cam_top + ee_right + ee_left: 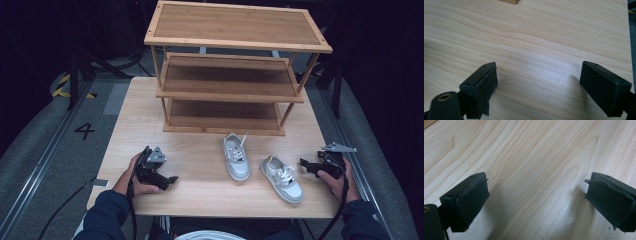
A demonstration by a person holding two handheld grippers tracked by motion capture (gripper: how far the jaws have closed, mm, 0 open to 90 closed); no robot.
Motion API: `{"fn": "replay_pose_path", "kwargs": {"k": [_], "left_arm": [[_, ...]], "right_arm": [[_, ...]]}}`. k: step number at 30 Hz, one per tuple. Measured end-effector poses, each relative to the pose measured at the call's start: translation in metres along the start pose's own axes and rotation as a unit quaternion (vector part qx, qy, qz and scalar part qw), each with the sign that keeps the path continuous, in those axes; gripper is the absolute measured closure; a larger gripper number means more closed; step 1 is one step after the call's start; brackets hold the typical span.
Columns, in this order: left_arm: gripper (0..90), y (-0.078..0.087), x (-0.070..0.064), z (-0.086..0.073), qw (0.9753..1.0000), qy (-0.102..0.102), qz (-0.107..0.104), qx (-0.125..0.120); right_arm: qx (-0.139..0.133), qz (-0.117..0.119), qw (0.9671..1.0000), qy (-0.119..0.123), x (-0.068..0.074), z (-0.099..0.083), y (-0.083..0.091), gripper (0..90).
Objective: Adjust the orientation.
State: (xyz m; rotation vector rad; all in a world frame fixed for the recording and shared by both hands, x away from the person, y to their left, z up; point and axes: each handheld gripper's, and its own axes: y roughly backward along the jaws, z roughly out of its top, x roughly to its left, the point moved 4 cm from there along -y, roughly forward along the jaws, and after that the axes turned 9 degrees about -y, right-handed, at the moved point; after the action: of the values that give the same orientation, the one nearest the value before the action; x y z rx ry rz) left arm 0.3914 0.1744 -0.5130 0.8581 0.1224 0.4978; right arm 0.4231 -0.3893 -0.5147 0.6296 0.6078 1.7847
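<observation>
Two small grey-and-white lace-up shoes lie upright on the bench [200,165], soles down, just apart. The left shoe [236,157] points toward the wooden rack [235,70]; the right shoe [282,178] sits nearer the front edge, angled, toe toward the person.

Bare counter [200,170] lay open between the left gripper [170,179] and the left shoe [236,156], while the right shoe [283,178] stood just beside the right gripper [303,162], and the shelf rack [225,95] closed the far side.
</observation>
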Motion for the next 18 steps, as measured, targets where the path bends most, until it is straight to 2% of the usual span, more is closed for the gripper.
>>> {"fn": "replay_pose_path", "kwargs": {"k": [2,6,7,9,10,11,13,14,16,18], "left_arm": [[3.5,-0.002,0.0,0.002,1.0,0.004,-0.002,0.0],[3.9,-0.007,0.0,0.008,1.0,-0.002,-0.004,-0.001],[4.8,-0.008,0.0,0.01,1.0,-0.007,-0.005,0.0],[16.3,-0.009,0.0,0.015,0.9999,-0.012,-0.008,0.001],[16.3,-0.009,-0.001,0.018,0.9997,-0.022,-0.008,-0.002],[20.3,-0.01,-0.001,0.022,0.9995,-0.031,-0.007,0.001],[18.4,-0.011,0.0,0.03,0.9992,-0.039,-0.006,0.001],[18.9,-0.011,0.0,0.035,0.999,-0.044,-0.004,-0.003],[22.4,-0.009,0.001,0.049,0.9985,-0.046,-0.011,-0.027],[23.3,-0.008,0.002,0.059,0.9975,-0.061,-0.011,-0.033]], "right_arm": [[0.0,0.0,1.0,0.0,0.0,0.0,0.0,14.7],[0.0,0.001,1.0,0.001,0.0,0.0,0.0,14.8],[0.0,0.001,1.0,0.001,0.0,0.0,0.0,14.8],[0.0,0.002,1.0,0.001,0.0,0.0,0.0,14.8],[0.001,0.002,1.0,0.002,0.0,0.0,0.0,14.8],[0.0,0.002,1.0,0.002,0.0,-0.001,0.001,14.8],[0.001,0.004,1.0,0.003,0.001,-0.002,0.001,14.8],[0.001,0.005,1.0,0.003,0.001,-0.002,0.002,14.8],[0.001,0.007,1.0,0.005,0.002,-0.004,0.004,14.8],[0.001,0.008,0.9999,0.007,0.003,-0.004,0.004,14.8]]}}
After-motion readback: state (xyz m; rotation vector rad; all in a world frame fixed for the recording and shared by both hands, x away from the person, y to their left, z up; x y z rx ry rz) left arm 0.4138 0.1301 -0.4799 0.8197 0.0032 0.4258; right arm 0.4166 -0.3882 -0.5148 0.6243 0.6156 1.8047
